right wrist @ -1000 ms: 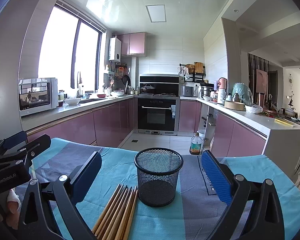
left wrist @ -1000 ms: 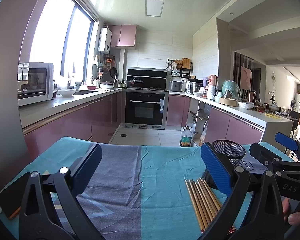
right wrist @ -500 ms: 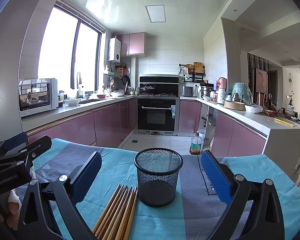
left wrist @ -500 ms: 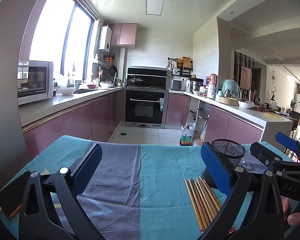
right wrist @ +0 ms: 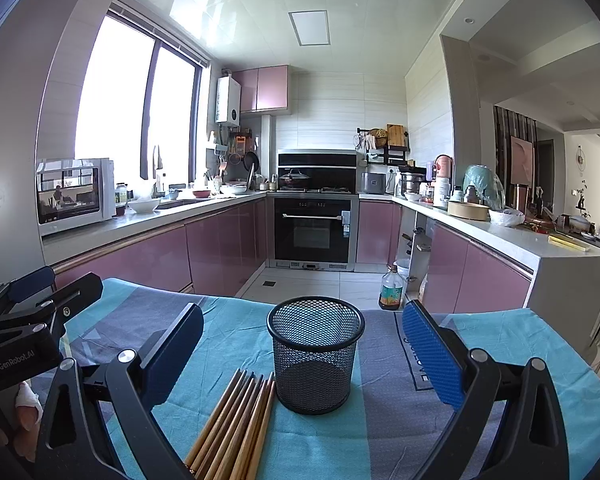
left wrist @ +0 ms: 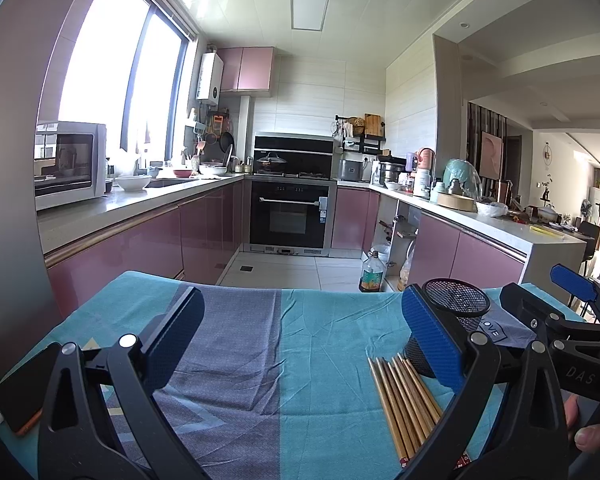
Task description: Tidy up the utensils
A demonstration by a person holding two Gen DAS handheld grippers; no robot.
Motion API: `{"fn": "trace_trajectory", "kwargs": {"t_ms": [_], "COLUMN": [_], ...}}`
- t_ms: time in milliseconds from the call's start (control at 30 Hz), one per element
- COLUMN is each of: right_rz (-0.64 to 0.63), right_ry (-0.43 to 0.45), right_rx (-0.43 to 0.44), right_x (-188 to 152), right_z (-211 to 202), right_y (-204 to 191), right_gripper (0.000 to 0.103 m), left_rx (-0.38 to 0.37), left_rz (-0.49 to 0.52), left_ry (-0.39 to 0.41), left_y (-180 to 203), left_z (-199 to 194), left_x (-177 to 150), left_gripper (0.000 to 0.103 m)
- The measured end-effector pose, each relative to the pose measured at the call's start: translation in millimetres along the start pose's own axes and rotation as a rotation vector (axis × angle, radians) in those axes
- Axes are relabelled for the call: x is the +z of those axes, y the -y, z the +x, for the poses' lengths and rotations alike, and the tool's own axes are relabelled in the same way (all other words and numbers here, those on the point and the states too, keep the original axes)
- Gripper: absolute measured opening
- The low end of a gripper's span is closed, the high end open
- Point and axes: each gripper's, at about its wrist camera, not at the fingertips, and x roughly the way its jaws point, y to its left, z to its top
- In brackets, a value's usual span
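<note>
Wooden chopsticks (right wrist: 236, 424) run off-frame — mesh cup (right wrist: 315, 354) partly hidden; both jaws gape.

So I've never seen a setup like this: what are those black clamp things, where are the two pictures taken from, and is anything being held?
There is no robot here: a person holds a two-finger gripper in each hand, each with a camera looking along its fingers. One picture looks out from the left gripper, the other from the right gripper. Both are open and hold nothing. On the blue tablecloth stands an empty black mesh cup, with a bundle of wooden chopsticks lying beside it. A phone lies at the far left.
</note>
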Motion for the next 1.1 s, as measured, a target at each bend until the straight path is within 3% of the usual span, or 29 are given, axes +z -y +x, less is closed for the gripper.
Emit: {"fn": "trace_trajectory", "kwargs": {"t_ms": [1100], "right_rz": [0.007], "right_ry": [0.015], "right_rx": [0.003], "right_x": [-0.2], "right_z": [-1.4], "right_y": [1.2], "right_gripper": [0.096], "left_rx": [-0.011], "left_rz": [-0.001], "left_ry": [0.009], "left_y": [-0.6], "left_z": [-6.2], "left_x": [2.5], "left_gripper": [0.097]}}
